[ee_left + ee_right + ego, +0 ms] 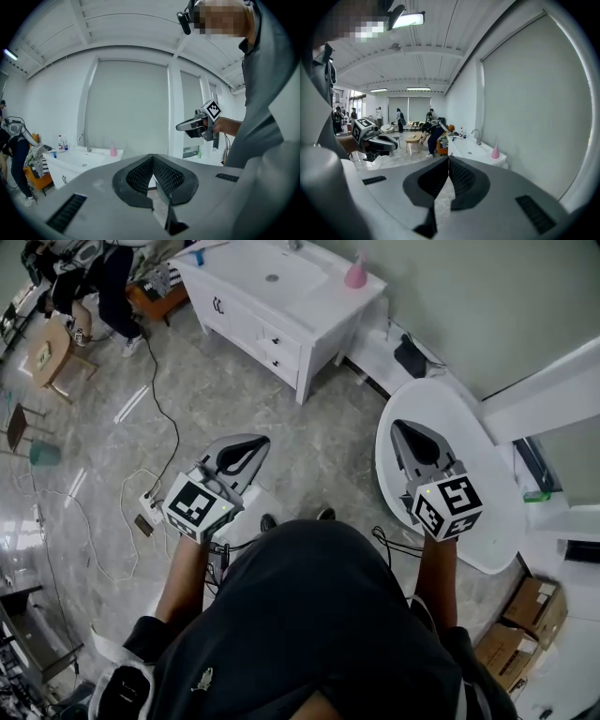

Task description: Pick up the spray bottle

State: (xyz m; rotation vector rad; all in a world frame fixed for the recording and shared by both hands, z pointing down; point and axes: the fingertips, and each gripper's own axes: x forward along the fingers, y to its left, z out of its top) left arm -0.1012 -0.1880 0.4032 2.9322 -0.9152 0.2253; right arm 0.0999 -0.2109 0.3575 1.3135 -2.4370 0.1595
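Left tool (251, 442), near the body: jaws are seen pressed together at the tips in the left gripper view, nothing between them. Right tool (400, 427): jaws likewise closed on nothing, as shown in the right gripper view. Both are held out ahead at about the same height, over open floor (216, 399).

Further out, a white cabinet (281, 329) with a sink is set against the wall. The spray bottle (356, 271) is taken to be the pink one, which stands on the worktop (314, 298) at its far right corner, beside the basin and close to the wall. It is well apart from both tools and nothing touches it.

Long axis: upright, narrow neck on top, wider base below.

Bearing: in the left gripper view the bottle (113, 149) is found left of the closed tips (153, 156). In the right gripper view it (495, 152) is found right of the tips (448, 158). So it lies ahead, roughly between the two lines of aim.

Nearer hand, judged from the head view: the right, by a modest margin. A walk-up is needed first, then the jaws must be opened and brought level onto the body — a sideways grip across the upright axis.
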